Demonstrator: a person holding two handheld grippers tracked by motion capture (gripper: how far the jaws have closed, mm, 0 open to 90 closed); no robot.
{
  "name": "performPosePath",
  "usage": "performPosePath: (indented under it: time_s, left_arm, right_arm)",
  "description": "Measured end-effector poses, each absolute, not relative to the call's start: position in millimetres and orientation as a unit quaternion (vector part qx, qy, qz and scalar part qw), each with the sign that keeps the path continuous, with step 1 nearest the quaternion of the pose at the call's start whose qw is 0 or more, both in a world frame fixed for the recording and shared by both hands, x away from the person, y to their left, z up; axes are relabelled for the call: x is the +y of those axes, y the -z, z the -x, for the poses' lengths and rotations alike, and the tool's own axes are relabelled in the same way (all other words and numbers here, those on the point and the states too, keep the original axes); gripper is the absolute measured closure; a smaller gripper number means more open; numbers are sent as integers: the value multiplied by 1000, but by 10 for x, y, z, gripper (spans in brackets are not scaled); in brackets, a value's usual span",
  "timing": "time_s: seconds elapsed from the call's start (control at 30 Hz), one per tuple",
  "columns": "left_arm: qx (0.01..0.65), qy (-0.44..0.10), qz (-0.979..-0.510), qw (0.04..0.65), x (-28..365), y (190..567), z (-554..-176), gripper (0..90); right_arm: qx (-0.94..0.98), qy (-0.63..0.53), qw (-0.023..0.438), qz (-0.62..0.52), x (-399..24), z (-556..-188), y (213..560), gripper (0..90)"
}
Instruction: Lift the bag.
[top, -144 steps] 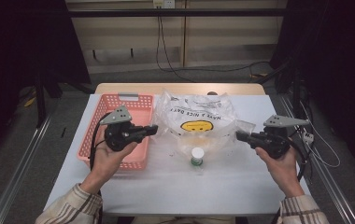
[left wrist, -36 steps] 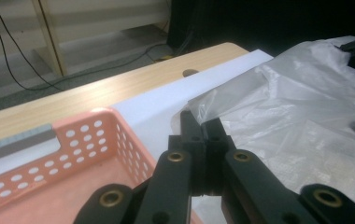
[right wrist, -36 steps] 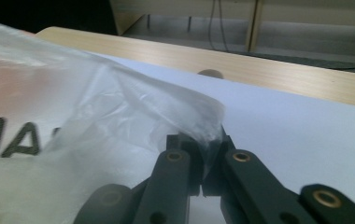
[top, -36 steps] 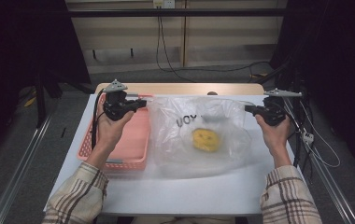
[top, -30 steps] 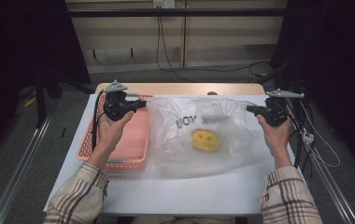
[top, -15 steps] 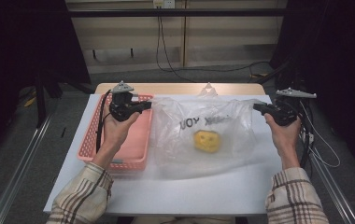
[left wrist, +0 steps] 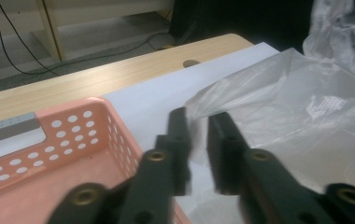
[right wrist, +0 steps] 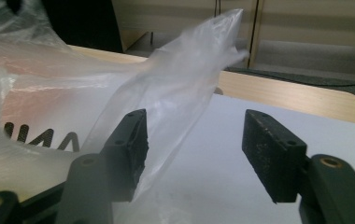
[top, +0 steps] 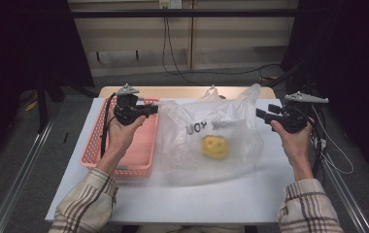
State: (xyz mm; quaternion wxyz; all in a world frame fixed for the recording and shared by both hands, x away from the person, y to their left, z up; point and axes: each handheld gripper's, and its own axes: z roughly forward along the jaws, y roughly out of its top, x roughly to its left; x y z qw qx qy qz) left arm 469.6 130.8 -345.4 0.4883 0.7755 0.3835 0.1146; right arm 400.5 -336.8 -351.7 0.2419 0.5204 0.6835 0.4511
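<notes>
A clear, crinkled plastic bag [top: 210, 138] with black lettering and a yellow smiley print lies slumped on the white table [top: 182, 204], in the middle of its far half, its top edges rising toward the far edge where a strip of bare wood shows. Something round and yellow [top: 215, 146] sits inside it, seen through the film near the bag's centre. At the bag's left edge the left gripper [top: 152, 109] hangs level, pointing right; in the left gripper view its black jaws [left wrist: 198, 140] have just been opening and now stand a narrow gap apart, with a corner of the film lying between them and no pad clearly pressing on it. At the bag's right edge the right gripper [top: 262, 114] points left toward the bag; in the right gripper view its jaws [right wrist: 192, 144] have also just been opening and stand wide, a loose fold of the film draped against the left pad [right wrist: 133, 135] and the other pad well clear of it. Just left of the bag, along the table's left edge, rests a pink perforated plastic basket [top: 100, 145], and the left hand [top: 122, 131] hovers above its far end. The person's plaid sleeves [top: 83, 206] come in over the near edge.
</notes>
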Motion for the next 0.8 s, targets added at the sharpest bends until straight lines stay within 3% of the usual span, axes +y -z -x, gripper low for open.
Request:
performPosePath:
  time_s: [0.07, 0.23, 0.4, 0.67, 0.8]
  left_arm:
    - [381, -118, -775, 490, 1304, 3439, -4680, 590]
    - [379, -117, -765, 508, 1341, 3376, -4631, 329]
    - [376, -129, -756, 519, 1385, 3292, -4566, 145]
    - [383, -148, -738, 535, 1541, 3173, -4551, 79]
    - [377, -156, -745, 527, 1560, 3154, -4495, 53]
  right_arm:
    - [687, -453, 242, -515, -3328, -3983, 3502, 404]
    - [688, -457, 242, -510, -3286, -3955, 3511, 390]
    - [687, -455, 242, -512, -3287, -3922, 3541, 354]
    - [685, -457, 242, -514, -3296, -3883, 3565, 326]
    - [681, -456, 242, -520, -3302, -3856, 3589, 263]
